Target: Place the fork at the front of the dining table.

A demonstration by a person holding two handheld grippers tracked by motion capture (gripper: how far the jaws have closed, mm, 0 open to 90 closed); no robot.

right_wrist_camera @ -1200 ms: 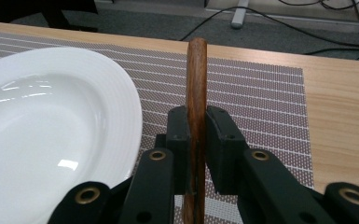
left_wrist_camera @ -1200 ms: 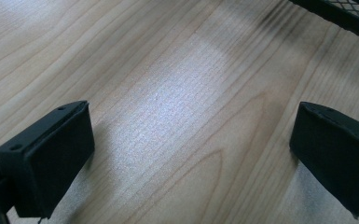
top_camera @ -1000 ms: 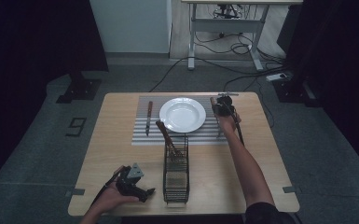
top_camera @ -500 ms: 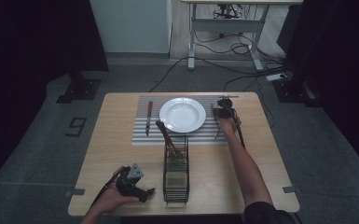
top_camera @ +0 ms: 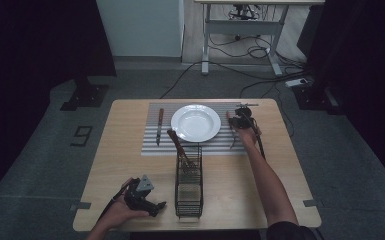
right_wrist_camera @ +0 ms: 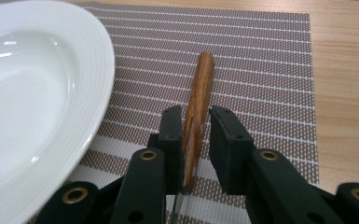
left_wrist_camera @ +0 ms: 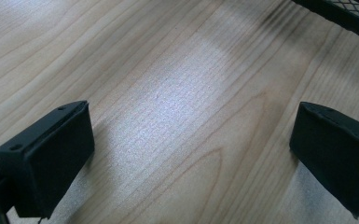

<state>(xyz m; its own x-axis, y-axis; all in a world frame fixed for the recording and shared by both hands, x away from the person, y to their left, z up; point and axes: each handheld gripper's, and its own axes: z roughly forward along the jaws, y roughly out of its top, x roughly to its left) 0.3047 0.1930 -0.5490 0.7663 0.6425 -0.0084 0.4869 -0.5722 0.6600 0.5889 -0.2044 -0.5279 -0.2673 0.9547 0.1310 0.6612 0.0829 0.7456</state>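
– How far along is the table setting?

– Nearest to us, well short of the plate (top_camera: 196, 122), the left gripper (top_camera: 155, 205) rests released and empty beside the wire basket (top_camera: 188, 187), where one utensil (top_camera: 179, 147) is left to lay out. The knife (top_camera: 159, 125) already lies left of the plate.

– And on the right?

– The wooden-handled piece (right_wrist_camera: 199, 93) lies on the placemat (right_wrist_camera: 261, 70) just right of the plate, between the right gripper (right_wrist_camera: 196, 140)'s jaws. They have just been opening, with a gap now showing. The hand sits slightly lower than a second ago.
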